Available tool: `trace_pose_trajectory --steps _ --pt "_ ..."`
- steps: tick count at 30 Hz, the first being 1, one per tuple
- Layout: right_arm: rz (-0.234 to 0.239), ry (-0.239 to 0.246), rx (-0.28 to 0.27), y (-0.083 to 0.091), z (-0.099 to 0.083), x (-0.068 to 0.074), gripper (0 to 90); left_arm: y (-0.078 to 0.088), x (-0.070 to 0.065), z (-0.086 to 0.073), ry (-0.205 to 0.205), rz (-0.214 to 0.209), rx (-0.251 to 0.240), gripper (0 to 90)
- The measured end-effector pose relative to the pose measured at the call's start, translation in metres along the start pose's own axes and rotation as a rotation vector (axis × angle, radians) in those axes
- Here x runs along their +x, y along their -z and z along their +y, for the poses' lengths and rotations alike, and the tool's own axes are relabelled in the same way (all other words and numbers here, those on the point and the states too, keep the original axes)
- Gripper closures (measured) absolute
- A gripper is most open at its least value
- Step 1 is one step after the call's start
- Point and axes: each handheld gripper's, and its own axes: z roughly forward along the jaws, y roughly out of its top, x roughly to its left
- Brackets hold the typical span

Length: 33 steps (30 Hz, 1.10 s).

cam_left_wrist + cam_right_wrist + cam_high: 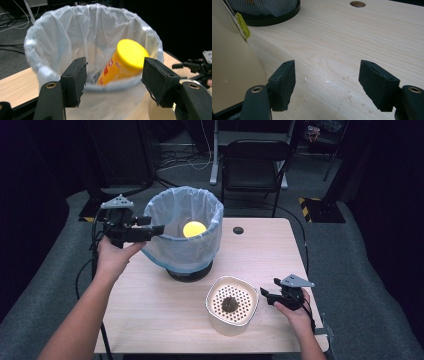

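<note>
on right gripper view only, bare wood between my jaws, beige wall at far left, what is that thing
observer: a cream rounded-square plastic tub with a perforated insert, just left of your right gripper.
operator: anything on the insert
observer: a dark fuzzy clump lies at its middle.
operator: where's the other hand
observer: the left gripper is up at the left rim of the round bin lined with a pale blue plastic bag.
operator: bin contents
observer: a yellow jar with a yellow lid leans inside.
</note>
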Motion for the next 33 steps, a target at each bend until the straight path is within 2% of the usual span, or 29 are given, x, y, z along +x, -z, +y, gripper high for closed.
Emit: trace_pose_trajectory --steps 7,15,18,22,24,27,33 --pt "-0.007 -0.003 -0.002 0.001 0.0 0.0 29.5 0.018 0.006 -0.034 0.014 -0.003 -0.026 35.8" --pt "-0.013 -0.006 -0.002 0.001 0.0 0.0 29.5 0.032 0.016 -0.072 0.042 0.024 -0.044 35.9" --pt "-0.01 -0.007 0.002 0.001 0.0 0.0 29.5 0.031 0.019 -0.086 0.059 0.031 -0.038 35.9" --pt "-0.008 -0.004 -0.002 0.0 0.0 0.0 29.5 0.029 0.023 -0.106 0.074 0.011 -0.034 36.1" --pt "-0.007 -0.001 -0.001 0.0 -0.001 0.0 29.5 0.027 0.024 -0.117 0.078 0.015 -0.034 36.9" --pt "-0.015 -0.003 -0.002 0.001 -0.001 -0.001 29.5 0.023 0.025 -0.133 0.094 0.008 -0.014 36.9" --pt "-0.016 -0.013 -0.001 0.002 -0.001 -0.002 29.5 0.016 0.027 -0.157 0.093 0.015 0.0 35.7"
